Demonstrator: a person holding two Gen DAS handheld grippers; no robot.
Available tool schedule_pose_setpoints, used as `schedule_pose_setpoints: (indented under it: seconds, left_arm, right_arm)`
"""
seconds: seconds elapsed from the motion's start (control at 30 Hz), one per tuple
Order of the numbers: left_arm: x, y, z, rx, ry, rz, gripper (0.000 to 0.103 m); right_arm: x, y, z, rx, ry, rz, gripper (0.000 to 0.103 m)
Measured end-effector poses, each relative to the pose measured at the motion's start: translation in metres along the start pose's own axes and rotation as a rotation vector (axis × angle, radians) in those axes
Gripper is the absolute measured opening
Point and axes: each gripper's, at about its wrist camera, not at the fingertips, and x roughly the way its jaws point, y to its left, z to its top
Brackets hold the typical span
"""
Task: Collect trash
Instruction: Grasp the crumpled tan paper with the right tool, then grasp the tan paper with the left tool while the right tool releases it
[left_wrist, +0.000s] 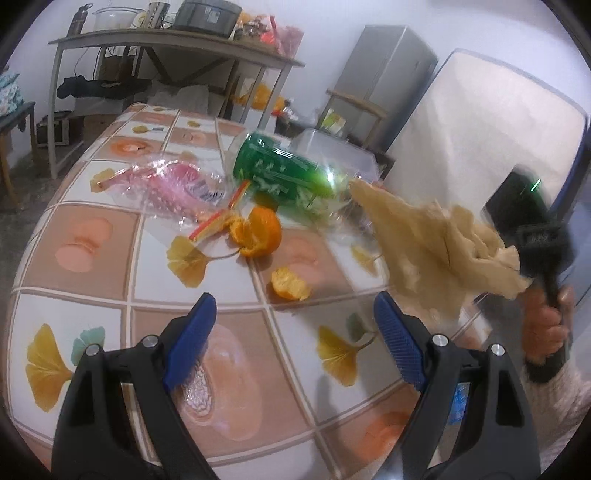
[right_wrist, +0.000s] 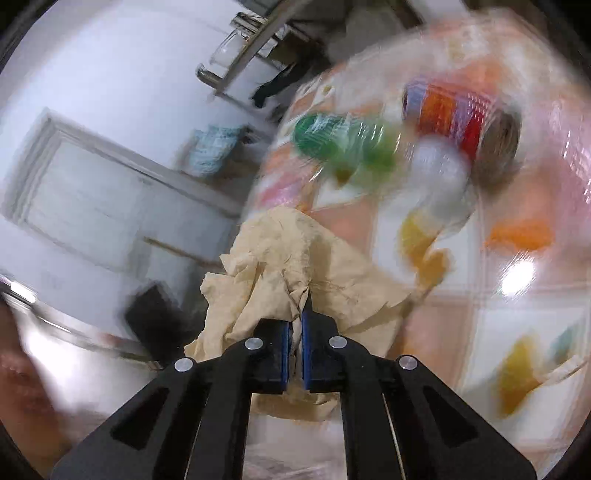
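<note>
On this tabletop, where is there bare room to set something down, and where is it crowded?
Bare: the near tablecloth between the open left claw and the orange peels; also the far left corner. Crowded: mid-table, where pink wrapper, green bottle and peels cluster.

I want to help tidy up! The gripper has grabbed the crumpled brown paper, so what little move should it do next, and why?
Probably carry the crumpled brown paper away from the table toward wherever trash is collected; no bin shows. The right gripper is shut on it and it hangs clear of the tabletop. The left gripper is open and empty, so it could go for the orange peel nearby.
</note>
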Motion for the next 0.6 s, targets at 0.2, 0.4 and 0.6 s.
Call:
schedule_pose_setpoints:
  seconds: [0.2,0.4,0.6]
  left_arm:
    - [-0.005,0.002,0.006,-0.069,-0.016,-0.117,0.075]
    - [0.007,-0.027,0.006,0.006,0.007,-0.18,0.061]
    - [0.025,-0.067,0.003,0.137,0.047,-0.247,0.043]
  right_arm:
    - [0.008,-0.05,-0.013,0.161,0.014,-0.089,0.006]
    - [0.005,-0.041,-0.013,0.024,-0.027,-0.307,0.007]
    - [0.007,-0.021,-0.016,-0.129,-0.031,-0.431,0.008]
